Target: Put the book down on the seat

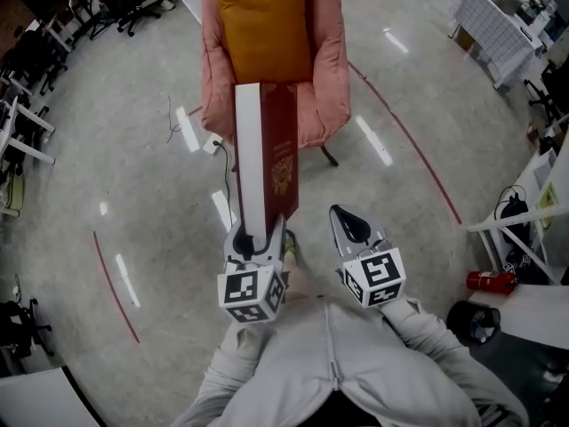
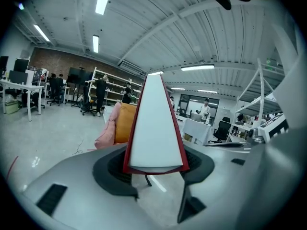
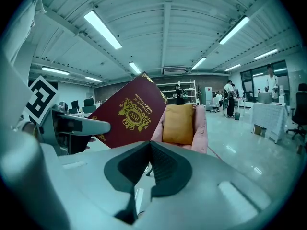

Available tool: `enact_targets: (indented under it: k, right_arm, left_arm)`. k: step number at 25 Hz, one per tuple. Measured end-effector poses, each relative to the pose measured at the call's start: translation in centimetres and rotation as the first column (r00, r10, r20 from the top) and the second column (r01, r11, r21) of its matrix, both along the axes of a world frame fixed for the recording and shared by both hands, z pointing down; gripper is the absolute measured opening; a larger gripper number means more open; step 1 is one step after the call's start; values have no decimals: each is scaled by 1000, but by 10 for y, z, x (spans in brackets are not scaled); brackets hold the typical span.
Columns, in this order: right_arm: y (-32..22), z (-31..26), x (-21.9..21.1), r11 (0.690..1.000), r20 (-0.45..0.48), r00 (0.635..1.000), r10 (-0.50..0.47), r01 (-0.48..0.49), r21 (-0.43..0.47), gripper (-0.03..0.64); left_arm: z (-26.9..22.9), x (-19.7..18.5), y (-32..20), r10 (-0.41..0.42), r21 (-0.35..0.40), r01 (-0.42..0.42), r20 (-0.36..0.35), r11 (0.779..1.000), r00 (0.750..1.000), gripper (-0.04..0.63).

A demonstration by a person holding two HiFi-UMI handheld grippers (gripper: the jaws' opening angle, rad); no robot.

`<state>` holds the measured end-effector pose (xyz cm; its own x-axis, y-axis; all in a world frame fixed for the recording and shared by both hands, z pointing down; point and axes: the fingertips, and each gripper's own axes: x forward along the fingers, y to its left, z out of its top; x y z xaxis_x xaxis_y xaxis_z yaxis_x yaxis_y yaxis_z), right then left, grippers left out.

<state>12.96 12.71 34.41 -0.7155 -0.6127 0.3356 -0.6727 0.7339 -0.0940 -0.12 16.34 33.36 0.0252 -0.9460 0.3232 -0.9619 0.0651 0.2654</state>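
A dark red hardcover book (image 1: 267, 149) with a gold crest stands on edge in my left gripper (image 1: 255, 238), white page edges facing up. The jaws are shut on its lower end, and it points toward the pink armchair (image 1: 329, 60) with an orange cushion (image 1: 264, 25). In the left gripper view the book (image 2: 154, 128) rises between the jaws, with the armchair (image 2: 106, 133) behind it. My right gripper (image 1: 349, 225) is shut and holds nothing, just right of the book. The right gripper view shows the book's cover (image 3: 129, 111), the cushion (image 3: 178, 123) and the armchair (image 3: 200, 128) ahead.
A red fire extinguisher (image 1: 489, 281) and a black bin (image 1: 474, 323) sit on the floor at the right. A cloth-covered table (image 1: 498, 25) stands far right, office chairs (image 1: 133, 7) far left. A loose cable (image 1: 173, 118) lies left of the armchair.
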Motion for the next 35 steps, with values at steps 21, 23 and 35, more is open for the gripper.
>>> enact_targets:
  k: [21,23,35]
  right_arm:
    - [-138,-2,-116,1000,-5,1000,16,-16,-9,0]
    - [-148,-1,-125,1000,-6,1000,23,-23,-11,0]
    - [-182,14,-154,997,-23,998,59,-60,-45,0]
  left_arm:
    - [10,-99,-137,74,-33,-75,-13,997,997,245]
    - [12,-108,-149,82,-34,-83,-9,996,997,245]
    - [26,-139,-188,104,-59,-105,-27,993,994,245]
